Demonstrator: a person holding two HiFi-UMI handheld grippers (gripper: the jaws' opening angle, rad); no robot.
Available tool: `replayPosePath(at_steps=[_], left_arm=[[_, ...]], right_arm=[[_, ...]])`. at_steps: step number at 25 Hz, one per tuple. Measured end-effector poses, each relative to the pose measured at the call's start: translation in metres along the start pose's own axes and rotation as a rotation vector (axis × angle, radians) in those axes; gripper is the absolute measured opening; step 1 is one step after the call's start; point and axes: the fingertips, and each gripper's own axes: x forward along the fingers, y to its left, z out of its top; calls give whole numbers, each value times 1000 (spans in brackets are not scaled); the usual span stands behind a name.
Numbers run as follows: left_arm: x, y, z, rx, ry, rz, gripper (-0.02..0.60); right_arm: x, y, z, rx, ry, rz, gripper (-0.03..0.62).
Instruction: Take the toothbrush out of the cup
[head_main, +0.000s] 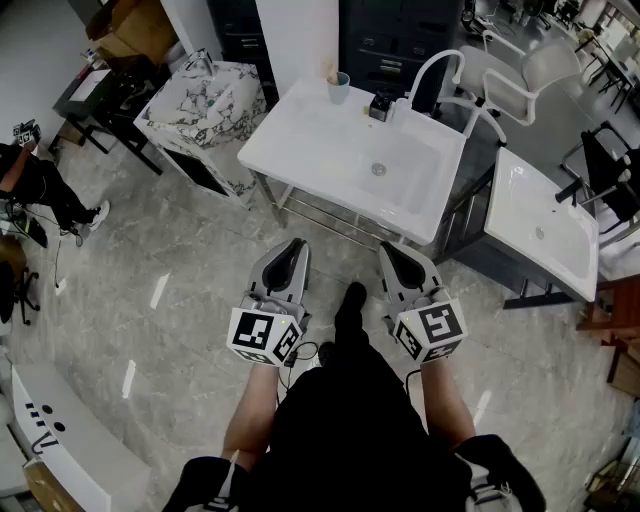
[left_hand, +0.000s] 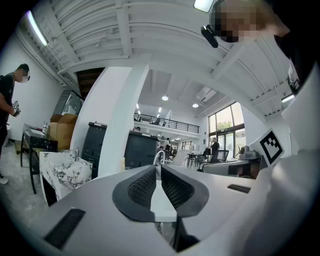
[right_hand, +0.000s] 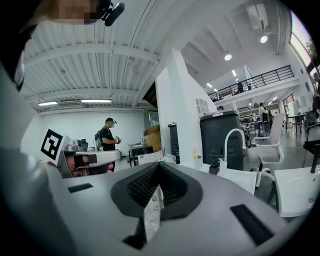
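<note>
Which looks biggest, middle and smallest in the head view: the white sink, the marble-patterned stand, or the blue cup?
1. white sink
2. marble-patterned stand
3. blue cup, by far the smallest

All three stand about equally far from the camera, so the order seems safe.

Bright ceiling lights (right_hand: 228, 57); fisheye edges; floor (head_main: 160, 290) glare.

**A:** What sort of place is shown?

**B:** An open-plan test lab or workshop hall. A white washbasin (head_main: 300, 140) stands unplumbed on a metal frame beside a second basin (head_main: 520, 190) and a marbled vanity (head_main: 200, 105). Office chairs (head_main: 540, 65), cardboard boxes (head_main: 130, 30), a mezzanine railing (right_hand: 260, 80) and a polished stone floor (head_main: 150, 250) surround them.
</note>
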Motion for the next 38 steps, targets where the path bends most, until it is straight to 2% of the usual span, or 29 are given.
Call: replayPosePath(at_steps=[10, 15, 21, 29, 38], left_arm=[[-21, -16, 14, 7, -12, 16, 43], [-18, -18, 13, 5, -10, 4, 43], [-9, -12, 11, 0, -2, -3, 43], [25, 15, 10, -5, 25, 7, 43], [94, 51, 22, 16, 48, 7, 43]], right_arm=[[-34, 18, 14, -18, -27, 9, 31], [-33, 11, 17, 37, -53, -6, 31], [-23, 5, 14, 17, -40, -14, 31], [17, -18, 19, 29, -14, -23, 31], [80, -67, 36, 44, -14, -28, 31]])
